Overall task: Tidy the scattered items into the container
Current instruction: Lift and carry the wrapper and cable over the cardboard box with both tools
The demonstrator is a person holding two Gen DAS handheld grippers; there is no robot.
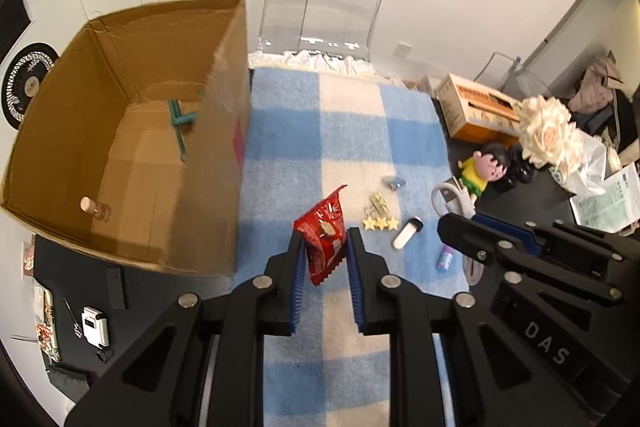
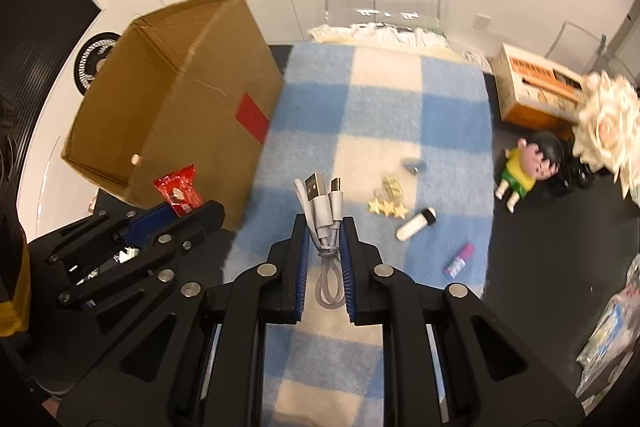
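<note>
The open brown cardboard box (image 1: 132, 155) stands left on the checked blue-and-cream blanket (image 1: 348, 131), mouth up to receive items. The left claw (image 1: 325, 255) grips a red foil snack packet (image 1: 323, 239) raised beside it, long axis pointing away; the right claw (image 2: 325, 239) clamps a coiled white USB cable (image 2: 325, 223), plugs forward.

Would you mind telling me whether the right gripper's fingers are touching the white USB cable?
Touching. In the right wrist view, the right gripper has the bundled white USB cable pinched between its blue pads, with the cable pressed against both and its plugs sticking out ahead.
</note>
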